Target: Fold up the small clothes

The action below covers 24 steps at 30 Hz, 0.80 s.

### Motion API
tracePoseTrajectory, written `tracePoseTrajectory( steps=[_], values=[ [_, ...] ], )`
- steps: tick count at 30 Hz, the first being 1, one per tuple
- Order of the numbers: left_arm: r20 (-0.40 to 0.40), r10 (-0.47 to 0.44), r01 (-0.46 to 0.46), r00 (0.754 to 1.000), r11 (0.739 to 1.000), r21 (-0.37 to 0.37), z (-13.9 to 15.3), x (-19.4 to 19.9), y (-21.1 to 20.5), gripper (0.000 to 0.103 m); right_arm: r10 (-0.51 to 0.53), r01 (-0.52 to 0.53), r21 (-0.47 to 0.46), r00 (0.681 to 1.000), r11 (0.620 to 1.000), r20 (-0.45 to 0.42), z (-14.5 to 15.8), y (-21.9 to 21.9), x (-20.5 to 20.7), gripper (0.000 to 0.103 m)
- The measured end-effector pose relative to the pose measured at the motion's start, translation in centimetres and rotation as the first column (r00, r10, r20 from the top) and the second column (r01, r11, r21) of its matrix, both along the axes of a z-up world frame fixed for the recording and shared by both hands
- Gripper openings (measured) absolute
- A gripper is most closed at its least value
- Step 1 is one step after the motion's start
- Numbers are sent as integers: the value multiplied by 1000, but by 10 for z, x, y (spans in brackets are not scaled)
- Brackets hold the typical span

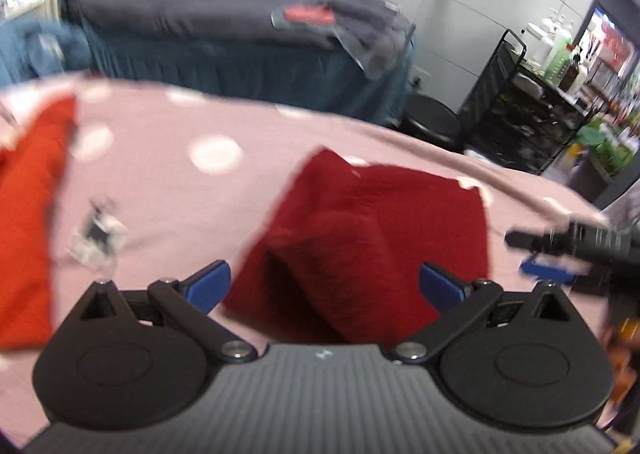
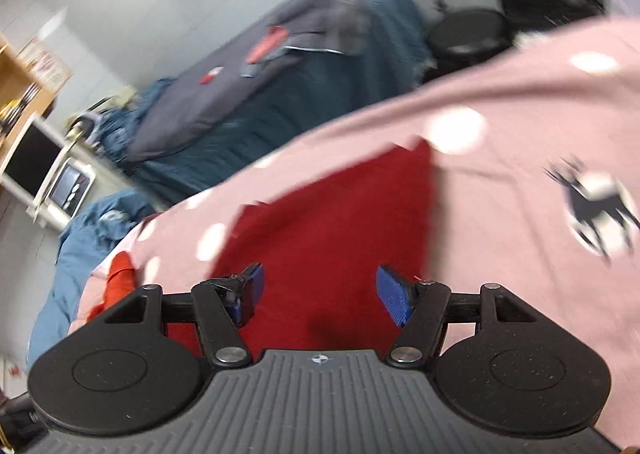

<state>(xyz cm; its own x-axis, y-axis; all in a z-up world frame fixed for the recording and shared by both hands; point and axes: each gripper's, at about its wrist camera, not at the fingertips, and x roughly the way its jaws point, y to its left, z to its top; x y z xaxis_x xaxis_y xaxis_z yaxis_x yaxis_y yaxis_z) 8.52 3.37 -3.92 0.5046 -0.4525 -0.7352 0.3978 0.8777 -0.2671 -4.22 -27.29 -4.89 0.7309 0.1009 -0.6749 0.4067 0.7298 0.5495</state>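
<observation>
A dark red cloth (image 1: 372,238) lies folded on the pink dotted sheet (image 1: 172,190), with a raised fold near its lower middle. My left gripper (image 1: 325,288) is open above its near edge, blue pads wide apart and off the fabric. At the right edge of the left wrist view, the right gripper (image 1: 560,250) shows as a blurred black finger beside the cloth. In the right wrist view the same red cloth (image 2: 332,230) spreads flat under my right gripper (image 2: 320,292), whose blue pads stand wide open with nothing pinched. An orange-red garment (image 1: 32,214) lies at the left.
A printed patch (image 1: 98,238) marks the sheet left of the cloth; a black animal print (image 2: 596,210) shows in the right wrist view. Beyond the pink sheet's edge stand a bed with grey and blue covers (image 1: 224,18), a black stool (image 1: 432,118) and a black trolley (image 1: 520,94).
</observation>
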Motion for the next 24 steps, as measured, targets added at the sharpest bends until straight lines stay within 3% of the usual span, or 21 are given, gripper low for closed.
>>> tracePoseTrajectory(
  steps=[3,4,6,7,11,16,19,21,24],
  values=[
    [-35,21,-21,999,999,-28,-11,13,-16,99,-53,53,37,998,998,-19,-7,-2,-14,103],
    [-43,15,-16,999,999,-31,-16,18,-21,91,-53,54,42,998,998,-22,-8,1,-15,103],
    [-83,0,-6,997,998,-64,-29,31,-29,64,-44,45,42,999,998,-25,-9,6,-16,103],
    [-104,7,-16,995,996,-86,-36,37,-30,37,-39,40,44,999,998,-23,-9,7,-17,103],
    [-132,15,-35,991,987,-155,-43,55,-17,26,11,-10,34,1000,999,-18,-4,14,-14,103],
    [-142,54,-75,988,987,-141,-49,71,16,24,102,-102,-52,995,993,4,5,29,-3,99],
    [-174,110,-132,978,984,-117,-70,76,34,25,182,-178,-126,983,976,21,9,43,6,86],
    [-234,157,-189,959,975,-120,-94,79,46,29,251,-244,-177,968,954,19,10,54,15,77],
    [-267,203,-235,942,968,-92,-120,80,54,56,349,-335,-243,937,910,15,10,70,26,73]
  ],
)
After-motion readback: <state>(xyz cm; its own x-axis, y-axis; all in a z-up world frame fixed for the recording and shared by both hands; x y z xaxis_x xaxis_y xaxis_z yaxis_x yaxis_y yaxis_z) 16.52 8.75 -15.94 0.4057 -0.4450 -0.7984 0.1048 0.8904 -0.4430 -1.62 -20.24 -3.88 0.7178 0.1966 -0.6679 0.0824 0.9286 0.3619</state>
